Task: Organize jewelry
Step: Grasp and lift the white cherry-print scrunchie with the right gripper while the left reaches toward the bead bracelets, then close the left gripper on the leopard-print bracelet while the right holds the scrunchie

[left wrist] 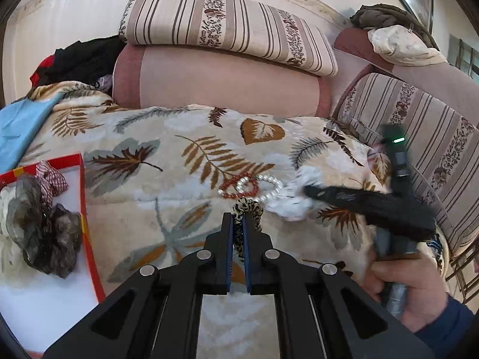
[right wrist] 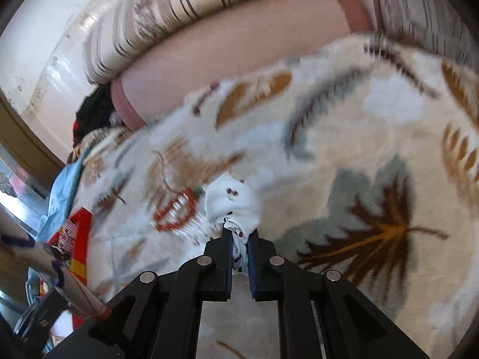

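Observation:
My left gripper [left wrist: 238, 220] is shut on a leopard-print scrunchie [left wrist: 246, 208] above the leaf-patterned blanket [left wrist: 167, 197]. Just beyond it lie a red bead bracelet [left wrist: 243, 186] and a white pearl bracelet [left wrist: 263, 184], overlapping. My right gripper [right wrist: 240, 233] is shut on a white scrunchie with dark dots [right wrist: 232, 205]; in the left wrist view it shows blurred at the right [left wrist: 308, 190], with the white scrunchie [left wrist: 292, 202] at its tip. The bracelets [right wrist: 176, 212] show blurred in the right wrist view. A red-rimmed white tray [left wrist: 82, 191] at the left holds a grey scrunchie [left wrist: 45, 227] and a checked one [left wrist: 51, 179].
Striped cushions [left wrist: 227, 27] and a pink bolster [left wrist: 215, 80] lie behind the blanket. A blue cloth [left wrist: 21, 128] and dark clothes [left wrist: 80, 59] sit at the far left. A striped sofa seat [left wrist: 419, 137] is at the right.

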Available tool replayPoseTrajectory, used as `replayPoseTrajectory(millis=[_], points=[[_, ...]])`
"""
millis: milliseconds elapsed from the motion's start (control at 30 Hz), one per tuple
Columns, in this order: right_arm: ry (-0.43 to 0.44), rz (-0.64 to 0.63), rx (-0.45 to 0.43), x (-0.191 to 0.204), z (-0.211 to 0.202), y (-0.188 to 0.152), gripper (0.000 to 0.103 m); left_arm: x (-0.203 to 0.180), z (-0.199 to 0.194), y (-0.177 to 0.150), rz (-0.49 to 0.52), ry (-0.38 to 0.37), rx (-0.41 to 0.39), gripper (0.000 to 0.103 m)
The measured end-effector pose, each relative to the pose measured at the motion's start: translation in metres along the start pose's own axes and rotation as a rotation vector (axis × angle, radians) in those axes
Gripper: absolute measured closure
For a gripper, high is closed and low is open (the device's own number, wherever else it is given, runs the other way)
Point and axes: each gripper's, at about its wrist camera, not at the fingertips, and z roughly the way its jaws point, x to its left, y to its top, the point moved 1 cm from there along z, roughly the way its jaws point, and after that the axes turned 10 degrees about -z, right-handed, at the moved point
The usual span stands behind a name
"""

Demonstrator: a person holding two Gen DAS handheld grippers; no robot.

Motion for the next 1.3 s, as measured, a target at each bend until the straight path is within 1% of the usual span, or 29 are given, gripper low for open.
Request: replayPoseTrajectory(millis=[67,133,200,267,467,667,1067,1300], points=[[-0.009,-0.021,-0.063,0.004,-0.021,0.005,0.094,0.003,-0.001,0.004,0.002,0.001,-0.015,0.097],[0.019,-0.039,-0.128,0.007,-0.041,0.009,0.094,0.003,-0.004,0.006,0.009,0.002,-0.029,0.097],[0.018,-0.070,-0.163,0.012,-0.050,0.009,0.094,0.003,-0.007,0.006,0.017,-0.002,-0.042,0.097],[0.046,-0.072,-0.176,0.017,-0.052,0.009,0.094,0.002,-0.009,0.006,0.019,0.001,-0.051,0.097],[0.065,-0.091,-0.127,0.026,-0.041,0.004,0.094,0.003,-0.006,0.004,0.033,0.035,-0.058,0.097],[0.057,-0.112,-0.125,0.027,-0.044,0.001,0.094,0.003,-0.002,0.002,0.046,0.056,-0.055,0.097],[0.053,-0.134,-0.120,0.035,-0.041,0.000,0.094,0.006,-0.001,0.002,0.055,0.070,-0.059,0.097],[0.058,-0.161,-0.119,0.042,-0.040,-0.002,0.094,0.008,-0.004,0.003,0.068,0.112,-0.076,0.097]])
